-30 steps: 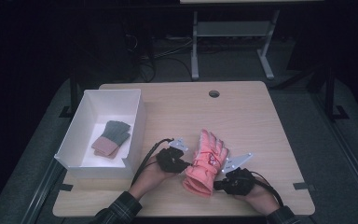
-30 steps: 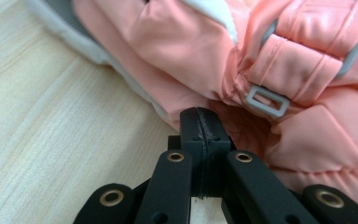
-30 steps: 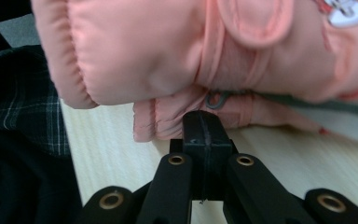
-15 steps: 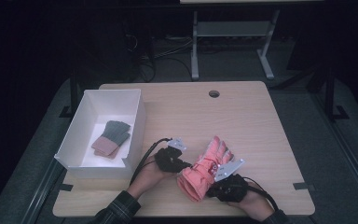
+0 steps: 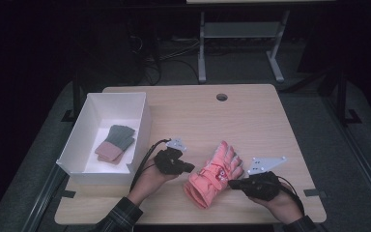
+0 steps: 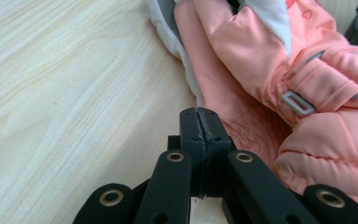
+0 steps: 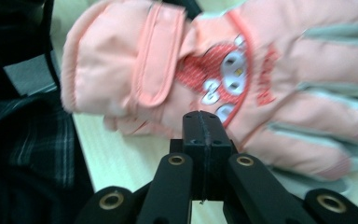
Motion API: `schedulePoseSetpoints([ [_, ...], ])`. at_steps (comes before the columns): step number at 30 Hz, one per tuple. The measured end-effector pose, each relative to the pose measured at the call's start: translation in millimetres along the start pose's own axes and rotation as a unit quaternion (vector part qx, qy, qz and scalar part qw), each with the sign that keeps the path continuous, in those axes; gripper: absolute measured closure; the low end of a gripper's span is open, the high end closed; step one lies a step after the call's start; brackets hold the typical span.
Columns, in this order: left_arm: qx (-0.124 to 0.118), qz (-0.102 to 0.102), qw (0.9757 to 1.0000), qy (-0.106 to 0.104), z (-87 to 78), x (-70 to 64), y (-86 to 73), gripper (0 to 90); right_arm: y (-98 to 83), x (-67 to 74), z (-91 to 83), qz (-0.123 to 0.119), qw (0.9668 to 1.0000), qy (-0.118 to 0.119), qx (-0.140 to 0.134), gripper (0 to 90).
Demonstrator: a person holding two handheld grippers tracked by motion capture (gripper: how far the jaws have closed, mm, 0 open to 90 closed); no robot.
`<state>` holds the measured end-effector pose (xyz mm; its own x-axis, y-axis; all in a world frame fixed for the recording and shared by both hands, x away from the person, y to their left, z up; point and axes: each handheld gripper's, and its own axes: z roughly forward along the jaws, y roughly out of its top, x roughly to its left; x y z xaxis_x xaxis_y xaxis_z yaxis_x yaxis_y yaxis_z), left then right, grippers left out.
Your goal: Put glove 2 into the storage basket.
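- The pink glove (image 5: 214, 175) is lying slantwise on the surface (image 5: 251, 116), between both grippers.
- The left gripper (image 5: 189, 167) is sitting shut and empty beside its cuff.
- The right gripper (image 5: 232, 183) is shut and empty too, touching its other side.

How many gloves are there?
2: a pink glove on the table between the claws, and a green-and-pink one in the white box. More may hide underneath.

Each hand-held gripper was matte black: the left hand-held gripper (image 5: 189, 167) and the right hand-held gripper (image 5: 233, 183) carried a grey three-cornered plate and a trailing black cable. Brass-ringed pivot holes studded the linkages. Dark plaid sleeves (image 5: 120, 217) covered the forearms.
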<state>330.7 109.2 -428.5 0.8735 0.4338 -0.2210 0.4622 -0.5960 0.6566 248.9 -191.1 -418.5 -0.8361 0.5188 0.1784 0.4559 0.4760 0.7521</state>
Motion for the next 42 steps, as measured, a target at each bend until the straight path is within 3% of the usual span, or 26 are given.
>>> schedulePoseSetpoints([
  [12,0.003,-0.008,1.0,0.0,0.2,0.8,-0.1,89.1,9.3,-10.2,14.8,0.002,0.9996,-0.026,-0.012,90.0],
  [24,-0.001,-0.011,0.9999,0.012,-4.3,2.1,3.0,84.0,9.3,-11.3,44.5,0.004,0.9982,-0.044,0.04,90.0],
  [29,-0.018,-0.008,0.9998,0.009,-16.0,-4.1,14.5,68.2,6.9,-12.0,50.0,0.01,0.9978,-0.044,0.048,90.0],
  [33,-0.027,-0.001,0.9996,-0.011,-18.0,-12.3,27.0,49.9,6.6,-12.0,52.6,0.015,0.9975,-0.046,0.052,90.0],
  [38,-0.032,0.005,0.9992,-0.023,-7.6,-20.4,44.5,34.8,8.3,-11.3,55.2,0.015,0.997,-0.049,0.058,90.0],
  [42,-0.024,-0.003,0.9991,-0.035,7.0,-18.2,51.0,26.9,8.1,-11.4,55.4,0.017,0.9971,-0.048,0.057,90.0],
])
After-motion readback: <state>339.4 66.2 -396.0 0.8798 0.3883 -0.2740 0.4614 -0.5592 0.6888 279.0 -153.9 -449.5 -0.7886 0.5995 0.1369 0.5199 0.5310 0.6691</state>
